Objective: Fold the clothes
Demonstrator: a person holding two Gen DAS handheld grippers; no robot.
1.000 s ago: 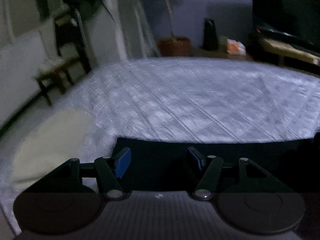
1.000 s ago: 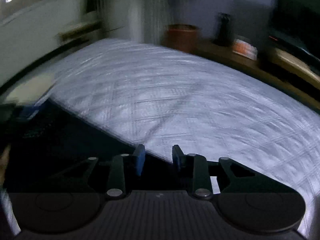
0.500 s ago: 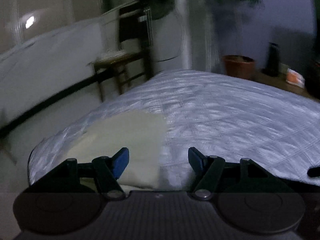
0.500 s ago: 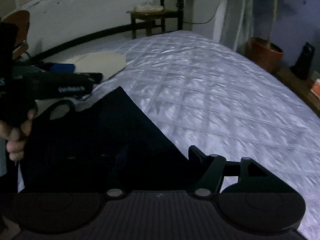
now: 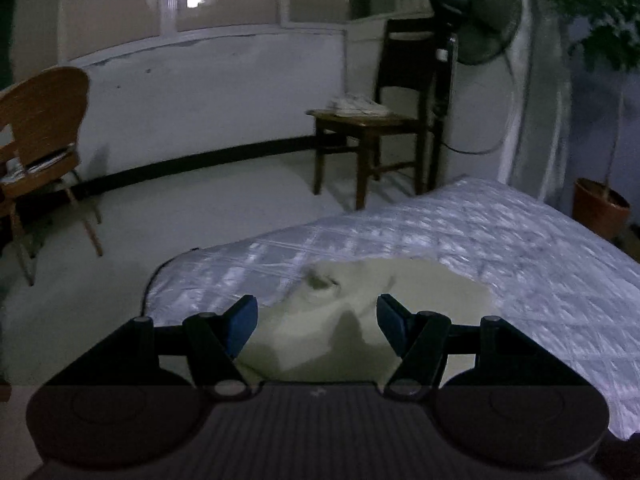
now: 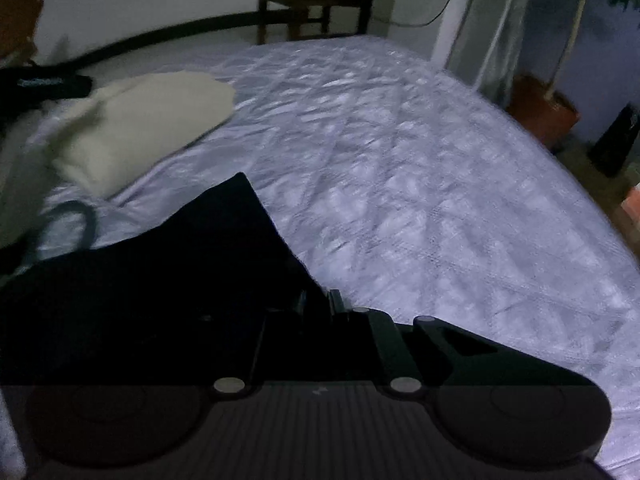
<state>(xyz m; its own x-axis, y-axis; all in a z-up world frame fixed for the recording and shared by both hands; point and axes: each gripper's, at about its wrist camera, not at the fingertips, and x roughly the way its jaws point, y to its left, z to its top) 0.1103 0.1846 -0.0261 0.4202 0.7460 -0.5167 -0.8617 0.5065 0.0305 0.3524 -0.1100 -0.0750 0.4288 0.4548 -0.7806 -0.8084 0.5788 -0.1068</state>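
Right wrist view has the dark garment [image 6: 160, 280] filling the lower left, one pointed corner rising toward 12 o'clock over the quilted bed cover [image 6: 420, 184]. The right gripper [image 6: 320, 300] is closing its jaws on the garment's right edge; half a second ago they stood wide with the cloth only lying across them, so the edge is now being pinched and can be lifted or carried over. At about 10 o'clock from the garment lies a cream garment [image 6: 148, 120], well apart from it, near the bed's corner.

Left wrist view shows the left gripper [image 5: 318, 314] with its blue pads [image 5: 240, 320] spread and nothing between them. It has swung away from the dark garment, which sat under it a second ago, and now faces the cream garment [image 5: 360, 304], rumpled just beyond the fingertips. A wooden chair [image 5: 372, 120] and a fan [image 5: 476, 16] stand toward 1 o'clock. Judging by this, only one side of the dark garment is secured.
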